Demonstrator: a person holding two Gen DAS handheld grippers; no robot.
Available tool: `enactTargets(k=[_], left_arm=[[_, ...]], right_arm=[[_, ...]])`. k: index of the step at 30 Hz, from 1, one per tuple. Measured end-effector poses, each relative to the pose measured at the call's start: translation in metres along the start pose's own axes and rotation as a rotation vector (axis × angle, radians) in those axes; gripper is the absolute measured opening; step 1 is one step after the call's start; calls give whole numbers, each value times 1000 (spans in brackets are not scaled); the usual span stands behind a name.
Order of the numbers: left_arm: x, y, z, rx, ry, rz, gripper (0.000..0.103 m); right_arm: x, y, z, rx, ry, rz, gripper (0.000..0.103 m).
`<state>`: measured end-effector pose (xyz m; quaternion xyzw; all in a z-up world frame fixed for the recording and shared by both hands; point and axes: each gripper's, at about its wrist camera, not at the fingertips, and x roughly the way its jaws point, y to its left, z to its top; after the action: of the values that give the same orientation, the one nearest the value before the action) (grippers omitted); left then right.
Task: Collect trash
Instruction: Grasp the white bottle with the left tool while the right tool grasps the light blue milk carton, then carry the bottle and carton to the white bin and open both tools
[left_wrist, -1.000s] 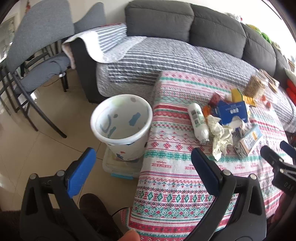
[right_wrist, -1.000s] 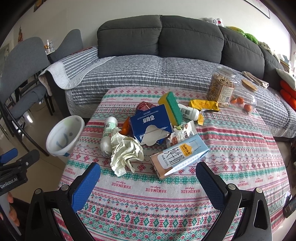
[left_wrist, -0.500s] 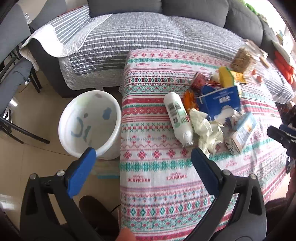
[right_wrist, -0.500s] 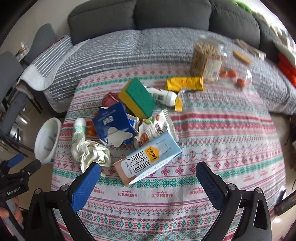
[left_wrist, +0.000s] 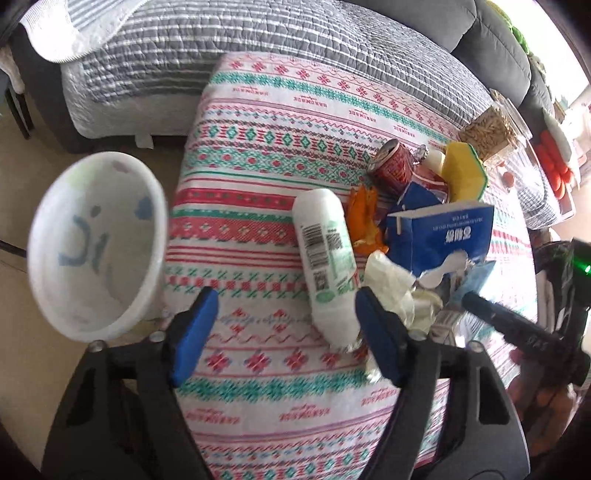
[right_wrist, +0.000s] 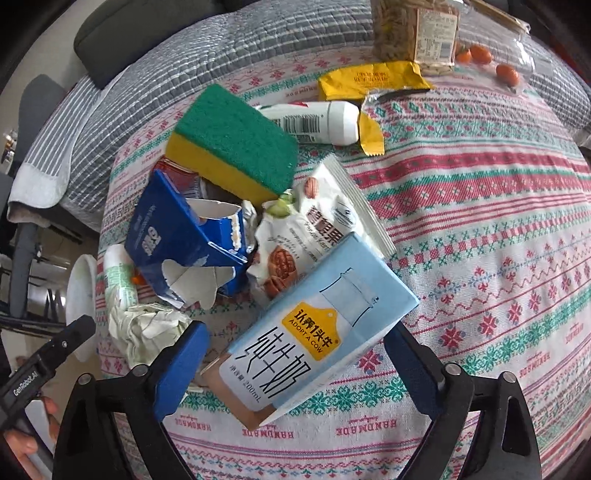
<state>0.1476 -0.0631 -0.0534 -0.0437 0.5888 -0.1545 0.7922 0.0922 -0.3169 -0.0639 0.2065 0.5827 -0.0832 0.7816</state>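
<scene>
We are closing our right gripper (right_wrist: 295, 373) around the milk carton (right_wrist: 317, 339), its long axis diagonal between the half-open jaws, not yet gripped; left gripper (left_wrist: 284, 332), narrowing, is empty beside the white bottle (left_wrist: 327, 262).

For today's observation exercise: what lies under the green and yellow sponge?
The sponge rests on a red can and the torn blue box. Whatever else lies beneath is covered.

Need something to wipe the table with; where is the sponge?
Right wrist view, upper left: the sponge leans on the torn blue box, beside a white bottle.
</scene>
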Motion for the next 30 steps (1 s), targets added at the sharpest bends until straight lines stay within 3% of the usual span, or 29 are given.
enactTargets(k=[2,11,14,16,24,30], left_arm=[[2,-3,3,-11,-2,-15,70],[23,-12,17,-38,10,-53,49],[31,-15,19,-50,20,-50,47],[35,-14,19,-68,32,-57,40],[16,-13,11,-56,11,-83,39],[-18,14,6,-79,-49,-101,39]], right_arm=[[4,-2,0,13,6,3,82],[1,-15,1,50,-2,43,74],[-6,-26,0,60,-1,66,70],[-10,-28,-2,63,-1,76,69],[-37,-27,-11,36,-40,128,66],[-63,-13,-17,10,-90,177,66]])
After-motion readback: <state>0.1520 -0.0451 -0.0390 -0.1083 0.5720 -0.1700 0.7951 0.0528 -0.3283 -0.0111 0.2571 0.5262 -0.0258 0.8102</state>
